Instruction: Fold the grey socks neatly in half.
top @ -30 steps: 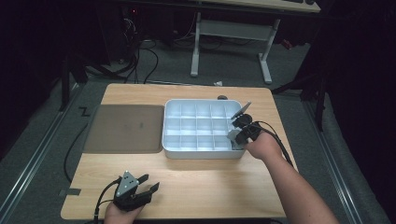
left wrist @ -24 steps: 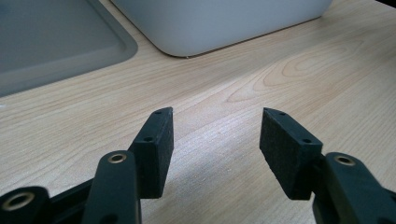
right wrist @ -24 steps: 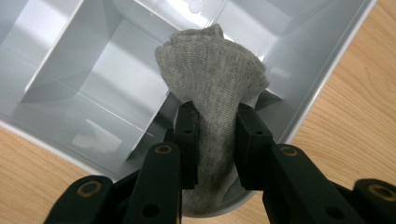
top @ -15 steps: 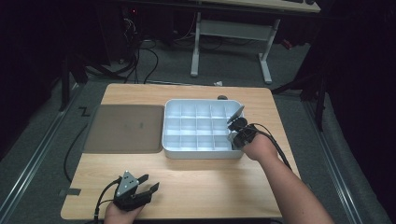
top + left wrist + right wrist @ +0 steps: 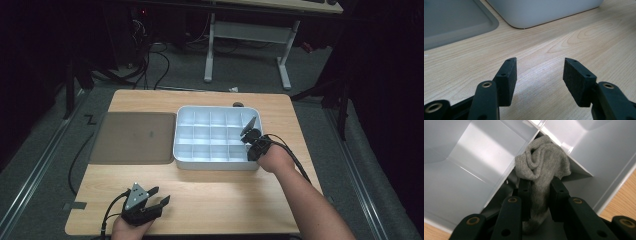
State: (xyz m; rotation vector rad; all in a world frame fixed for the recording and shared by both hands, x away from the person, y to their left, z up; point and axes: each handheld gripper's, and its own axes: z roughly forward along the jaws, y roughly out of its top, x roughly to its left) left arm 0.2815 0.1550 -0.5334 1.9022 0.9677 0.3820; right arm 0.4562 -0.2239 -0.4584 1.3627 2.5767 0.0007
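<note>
A grey sock (image 5: 541, 170) is bunched up between the jaws of my right gripper (image 5: 540, 187), which is shut on it. The sock's top rests against a divider corner inside the white compartment tray (image 5: 481, 152). In the high view my right gripper (image 5: 252, 137) reaches into a right-hand compartment of the tray (image 5: 210, 164) from its right side. My left gripper (image 5: 157, 197) rests near the table's front edge, left of centre. Its jaws stand open over bare wood with nothing between them (image 5: 540, 75).
A flat grey mat (image 5: 132, 137) lies left of the tray and touches it; its corner (image 5: 454, 22) and the tray's outer wall (image 5: 544, 10) lie ahead of my left gripper. A small dark object (image 5: 238, 104) sits behind the tray. Table legs and cables stand beyond the table.
My right gripper has sunk a little and shifted slightly left, deeper into the tray with the sock. The left gripper has stayed where it was.
</note>
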